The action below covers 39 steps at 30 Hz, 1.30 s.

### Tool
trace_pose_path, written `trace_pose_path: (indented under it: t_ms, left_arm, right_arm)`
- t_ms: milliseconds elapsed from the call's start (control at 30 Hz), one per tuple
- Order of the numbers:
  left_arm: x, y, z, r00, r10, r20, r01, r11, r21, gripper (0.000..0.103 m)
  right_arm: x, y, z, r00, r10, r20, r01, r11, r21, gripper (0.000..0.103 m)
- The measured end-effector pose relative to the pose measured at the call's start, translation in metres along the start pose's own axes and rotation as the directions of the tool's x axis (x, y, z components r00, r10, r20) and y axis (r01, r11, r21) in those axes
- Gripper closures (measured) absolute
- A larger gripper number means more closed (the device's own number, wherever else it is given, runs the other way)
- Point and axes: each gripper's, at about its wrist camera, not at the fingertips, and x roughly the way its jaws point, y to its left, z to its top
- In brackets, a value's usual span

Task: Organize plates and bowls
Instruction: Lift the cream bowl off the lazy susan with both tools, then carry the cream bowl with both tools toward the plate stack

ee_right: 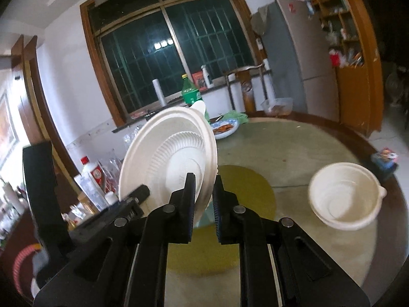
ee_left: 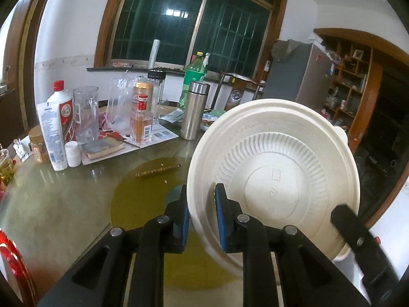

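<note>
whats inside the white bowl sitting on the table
The white bowl on the table looks empty in the right wrist view: only its bare white inside shows. Whatever lies beneath it is covered.

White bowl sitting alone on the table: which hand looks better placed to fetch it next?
Probably the right. The bowl lies right of the right tool and is absent from the left wrist view. That tool and the left tool both clamp the white plate, so it must let go first.
</note>
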Motion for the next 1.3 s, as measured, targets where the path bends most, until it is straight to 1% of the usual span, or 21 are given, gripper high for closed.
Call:
trace_pose_path:
  t_ms: [100,200,400,567,767,867,967,1033,1133,1300]
  left_arm:
    - [-0.016,0.004,-0.012,1.000,-0.015,0.009,0.015,1.000,0.000,0.086]
    - [-0.029,0.008,-0.021,0.999,-0.025,0.029,0.025,1.000,-0.002,0.085]
    - [-0.043,0.013,-0.024,0.997,-0.059,0.040,0.060,0.998,-0.020,0.082]
    - [-0.051,0.014,-0.027,0.996,-0.078,0.043,0.079,0.996,-0.028,0.082]
    - [-0.062,0.014,-0.031,0.997,-0.051,0.053,0.052,0.998,-0.018,0.082]
    - [-0.064,0.016,-0.035,0.999,-0.025,0.042,0.025,0.999,-0.019,0.082]
    - [-0.064,0.018,-0.039,1.000,0.016,0.024,-0.016,1.000,-0.013,0.082]
    - [-0.062,0.018,-0.043,0.999,0.054,0.003,-0.054,0.999,0.000,0.082]
    - [-0.059,0.018,-0.050,0.996,0.088,-0.029,-0.088,0.996,0.018,0.082]
    - [-0.052,0.022,-0.059,0.989,0.112,-0.091,-0.111,0.994,0.020,0.082]
  right_arm:
    - [-0.025,0.008,-0.021,0.999,-0.028,0.040,0.030,0.999,-0.030,0.090]
    - [-0.048,0.019,-0.033,0.995,-0.039,0.089,0.045,0.997,-0.069,0.090]
    - [-0.079,0.037,-0.043,0.983,-0.044,0.180,0.070,0.987,-0.142,0.090]
    - [-0.090,0.044,-0.045,0.978,-0.043,0.206,0.076,0.985,-0.157,0.089]
    - [-0.093,0.043,-0.042,0.983,-0.009,0.182,0.035,0.989,-0.144,0.089]
    - [-0.089,0.040,-0.041,0.990,0.020,0.142,-0.003,0.993,-0.121,0.089]
    - [-0.083,0.037,-0.044,0.995,0.042,0.091,-0.033,0.995,-0.099,0.089]
    - [-0.078,0.034,-0.048,0.998,0.046,0.053,-0.042,0.995,-0.086,0.089]
    - [-0.071,0.030,-0.054,0.999,0.047,0.005,-0.046,0.996,-0.070,0.089]
    - [-0.063,0.026,-0.063,0.997,0.040,-0.064,-0.044,0.998,-0.053,0.089]
